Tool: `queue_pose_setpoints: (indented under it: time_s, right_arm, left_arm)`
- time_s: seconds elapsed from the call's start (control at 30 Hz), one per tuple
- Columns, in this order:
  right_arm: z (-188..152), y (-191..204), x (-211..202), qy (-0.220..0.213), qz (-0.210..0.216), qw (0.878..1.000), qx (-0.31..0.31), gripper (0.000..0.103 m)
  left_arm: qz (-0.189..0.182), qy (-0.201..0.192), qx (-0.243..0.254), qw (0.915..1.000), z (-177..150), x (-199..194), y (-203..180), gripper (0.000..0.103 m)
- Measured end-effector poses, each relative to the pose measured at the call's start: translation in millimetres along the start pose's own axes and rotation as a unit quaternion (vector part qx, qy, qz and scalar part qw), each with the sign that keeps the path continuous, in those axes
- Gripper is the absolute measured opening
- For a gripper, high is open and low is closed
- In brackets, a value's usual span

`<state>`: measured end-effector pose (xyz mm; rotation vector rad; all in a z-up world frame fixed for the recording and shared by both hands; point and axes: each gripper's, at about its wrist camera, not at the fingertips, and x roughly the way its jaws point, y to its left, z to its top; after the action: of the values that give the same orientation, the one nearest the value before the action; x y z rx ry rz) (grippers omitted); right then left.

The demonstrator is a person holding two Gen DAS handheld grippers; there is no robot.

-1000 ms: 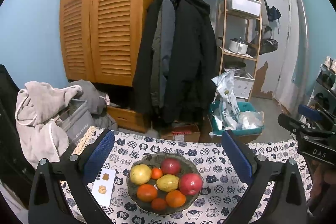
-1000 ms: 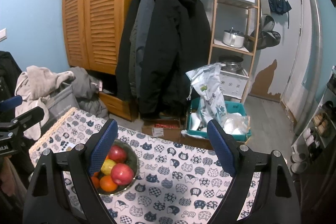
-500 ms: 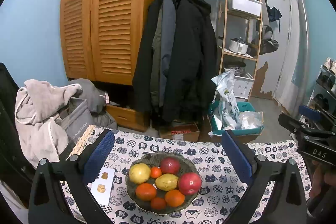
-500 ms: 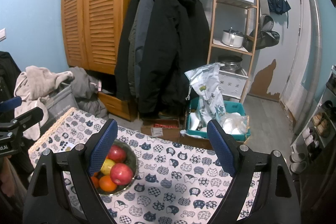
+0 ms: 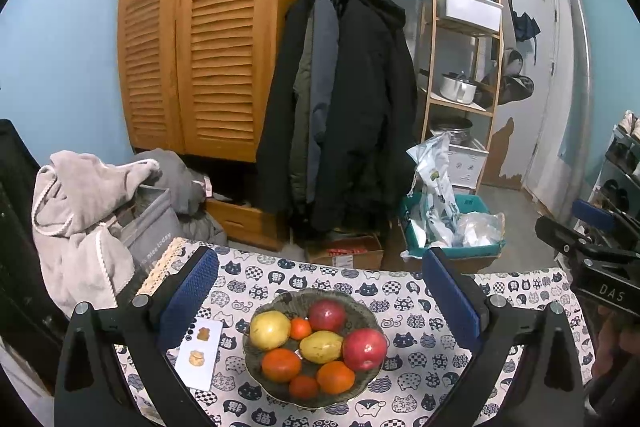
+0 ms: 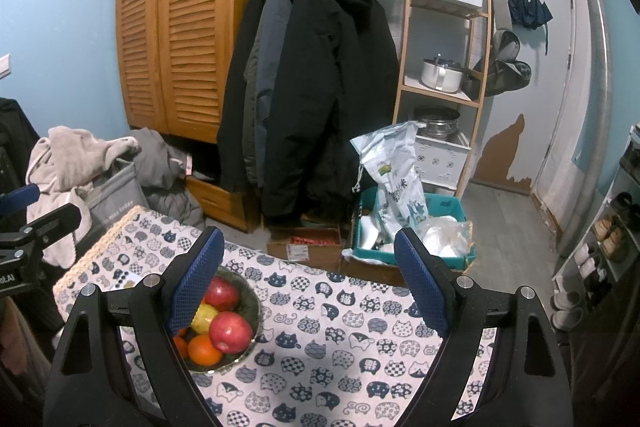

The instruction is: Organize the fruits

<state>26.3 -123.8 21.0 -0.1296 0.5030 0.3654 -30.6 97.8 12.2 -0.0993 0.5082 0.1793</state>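
Fruit (image 5: 316,343) sits heaped in the bowl (image 5: 362,307) on the cat-print cloth (image 6: 340,347) as the left gripper (image 5: 320,291) and right gripper (image 6: 310,277) hover wide and empty; any pick, it seems, should straddle one fruit squarely to avoid rolling its neighbours.

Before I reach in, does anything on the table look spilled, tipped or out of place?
Nothing stands out. The bowl sits level on the cat-print cloth with all fruit inside, and a white card lies flat beside it. Both grippers hang open and empty.
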Motion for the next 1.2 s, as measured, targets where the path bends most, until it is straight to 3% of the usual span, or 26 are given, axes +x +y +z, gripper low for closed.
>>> queue_pose_setpoints:
  time_s: [1.2]
  right_arm:
    - [0.3, 0.4, -0.8, 0.000, 0.000, 1.000, -0.001, 0.086]
  left_arm:
    - [0.017, 0.007, -0.004, 0.9998, 3.9, -2.6, -2.0, 0.103]
